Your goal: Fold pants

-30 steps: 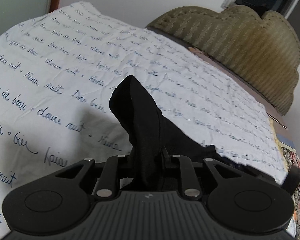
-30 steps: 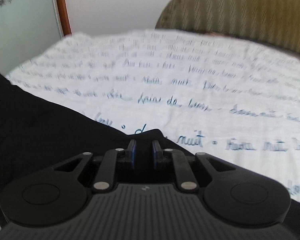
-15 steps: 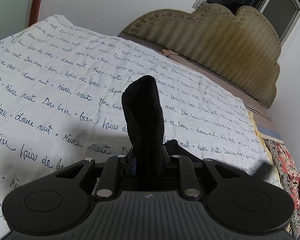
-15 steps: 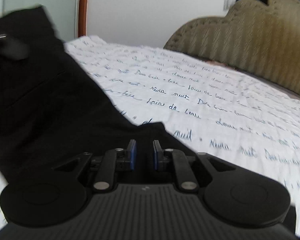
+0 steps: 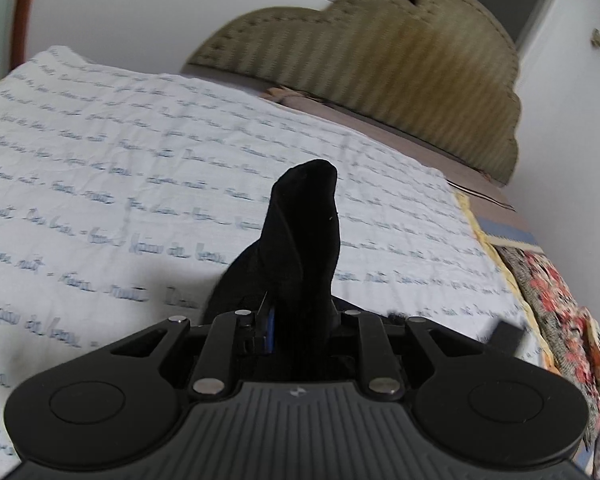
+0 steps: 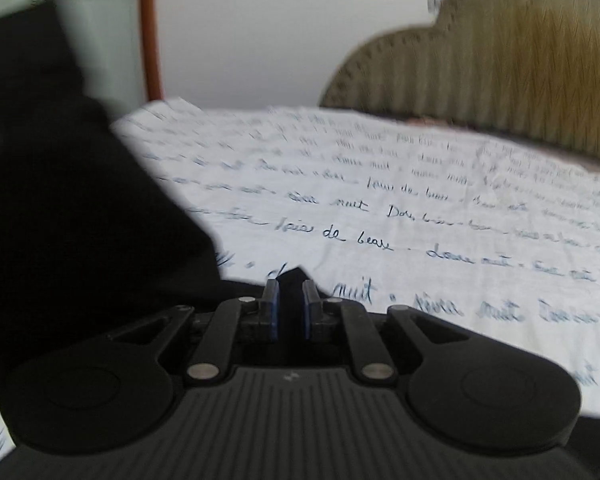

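We can read some words only on the sheet (image 6: pixel 440 216), which is printed with rows of blue handwriting. In the right wrist view we make out "de", "nuit" and "Dors". The other words are too blurred. In the left wrist view the sheet (image 5: pixel 148 184) writing is unreadable.

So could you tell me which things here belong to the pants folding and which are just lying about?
Job:
- pants
- left hand-held gripper, clamped on pants
- right hand-held gripper, clamped on pants
- bedsheet, the folding surface

Lying about:
- headboard
- floral fabric
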Available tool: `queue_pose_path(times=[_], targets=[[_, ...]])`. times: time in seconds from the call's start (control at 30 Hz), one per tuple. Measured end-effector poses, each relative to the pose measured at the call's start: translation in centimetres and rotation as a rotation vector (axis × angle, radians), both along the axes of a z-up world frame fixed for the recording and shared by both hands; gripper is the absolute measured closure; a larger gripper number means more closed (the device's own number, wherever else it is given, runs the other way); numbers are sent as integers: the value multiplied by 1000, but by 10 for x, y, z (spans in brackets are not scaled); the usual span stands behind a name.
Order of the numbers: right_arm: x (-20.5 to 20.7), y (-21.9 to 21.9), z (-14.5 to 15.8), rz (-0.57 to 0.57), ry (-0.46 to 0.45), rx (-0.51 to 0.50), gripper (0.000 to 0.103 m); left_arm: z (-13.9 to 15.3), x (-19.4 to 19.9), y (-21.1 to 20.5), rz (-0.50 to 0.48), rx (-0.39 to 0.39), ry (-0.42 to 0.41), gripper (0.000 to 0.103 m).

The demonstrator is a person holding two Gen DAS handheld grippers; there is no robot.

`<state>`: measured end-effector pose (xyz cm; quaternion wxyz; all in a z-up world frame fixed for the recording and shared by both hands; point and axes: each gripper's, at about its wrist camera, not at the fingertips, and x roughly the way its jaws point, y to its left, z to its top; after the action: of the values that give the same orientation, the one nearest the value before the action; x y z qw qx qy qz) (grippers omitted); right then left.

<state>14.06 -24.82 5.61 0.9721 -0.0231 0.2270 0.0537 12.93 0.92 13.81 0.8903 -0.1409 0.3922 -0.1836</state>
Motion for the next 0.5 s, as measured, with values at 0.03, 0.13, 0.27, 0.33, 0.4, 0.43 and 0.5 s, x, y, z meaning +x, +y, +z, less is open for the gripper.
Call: queue_pose_path(times=[0.03,0.13,0.27,0.33,0.4,0.43,0.5], targets=[[-16,-3,2,16,-14,27,85,-1,0,-7,-13,0,3,83],[-64,-13,5,54,-70,177,40,-6,2,-25,-40,14,11,83],[-110,7,-2,87,-148,262,0,-15,5,-41,-43,42,41,83],[-117,27,-7,77,-164,215,0,-17,5,-44,-45,50,52,83],[-115,50,-11,46,-169,136,0,-18,5,-46,-43,52,63,83],[-113,61,-12,26,-181,96,0,-18,6,-47,-40,55,66,83],[-109,81,-11,-60,-238,40,0,-18,6,-48,-34,57,71,83]])
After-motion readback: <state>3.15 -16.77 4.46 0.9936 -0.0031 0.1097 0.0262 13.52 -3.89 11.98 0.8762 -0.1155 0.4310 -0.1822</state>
